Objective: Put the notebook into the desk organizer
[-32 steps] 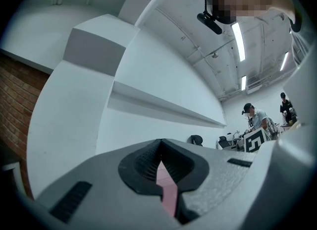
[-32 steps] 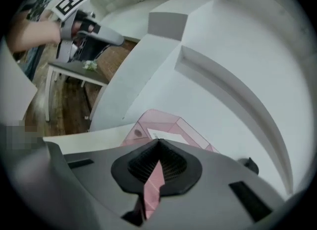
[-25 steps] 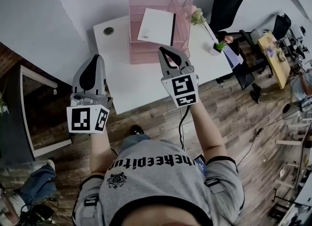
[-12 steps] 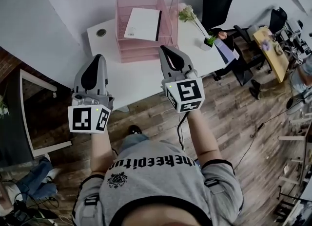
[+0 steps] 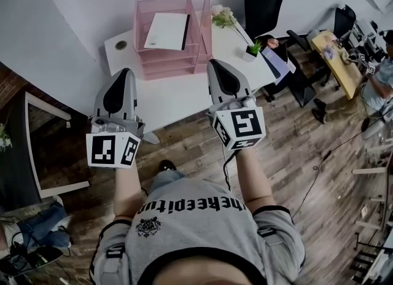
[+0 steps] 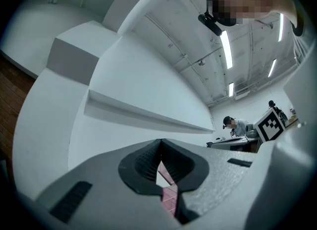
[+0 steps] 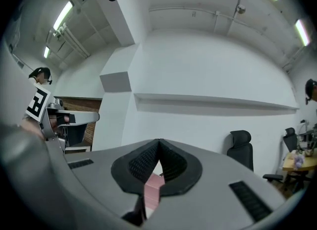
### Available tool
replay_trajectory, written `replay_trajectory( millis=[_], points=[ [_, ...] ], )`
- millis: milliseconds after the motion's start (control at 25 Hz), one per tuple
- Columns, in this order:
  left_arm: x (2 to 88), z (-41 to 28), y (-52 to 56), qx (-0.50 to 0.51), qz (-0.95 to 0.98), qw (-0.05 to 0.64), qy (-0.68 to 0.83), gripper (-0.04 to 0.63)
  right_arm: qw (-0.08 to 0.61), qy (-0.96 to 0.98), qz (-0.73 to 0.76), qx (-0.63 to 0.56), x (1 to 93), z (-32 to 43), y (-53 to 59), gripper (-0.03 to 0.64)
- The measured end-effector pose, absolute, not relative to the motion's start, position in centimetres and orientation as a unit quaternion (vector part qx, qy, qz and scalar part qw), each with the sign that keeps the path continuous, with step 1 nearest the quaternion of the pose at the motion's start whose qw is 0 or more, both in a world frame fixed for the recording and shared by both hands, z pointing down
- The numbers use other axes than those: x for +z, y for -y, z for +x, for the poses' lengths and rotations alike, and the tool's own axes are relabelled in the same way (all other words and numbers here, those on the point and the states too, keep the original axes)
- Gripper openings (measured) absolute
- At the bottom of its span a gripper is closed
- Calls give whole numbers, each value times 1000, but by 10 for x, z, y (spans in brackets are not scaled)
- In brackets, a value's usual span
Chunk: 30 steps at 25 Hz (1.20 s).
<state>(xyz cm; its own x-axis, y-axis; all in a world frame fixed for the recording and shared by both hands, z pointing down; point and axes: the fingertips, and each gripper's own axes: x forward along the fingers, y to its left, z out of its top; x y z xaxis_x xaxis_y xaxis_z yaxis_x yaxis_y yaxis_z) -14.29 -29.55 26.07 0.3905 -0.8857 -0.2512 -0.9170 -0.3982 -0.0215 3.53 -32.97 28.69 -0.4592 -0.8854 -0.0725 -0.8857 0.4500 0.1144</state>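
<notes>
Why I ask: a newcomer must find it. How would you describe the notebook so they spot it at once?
Look to the white desk by the wall, then the pink desk organizer at its back. The notebook lies flat in its top tray, white with one dark edge amid the pink.

The notebook (image 5: 164,31) has a white cover with a dark spine edge and lies flat on the top tray of the pink mesh desk organizer (image 5: 171,69). Both sit out ahead of the left claw (image 5: 121,72) and right claw (image 5: 216,64), roughly between the tips, touching neither.
</notes>
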Motion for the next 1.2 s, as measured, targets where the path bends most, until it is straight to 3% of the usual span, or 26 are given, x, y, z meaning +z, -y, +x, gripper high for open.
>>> replay_trajectory(
  millis=[320, 1200],
  points=[
    [252, -120, 275, 107, -833, 84, -537, 3, 42, -835, -544, 73, 268, 70, 298, 2],
    [246, -79, 230, 112, -840, 83, -525, 3, 60, -821, -563, 75, 259, 113, 241, 2]
  ],
)
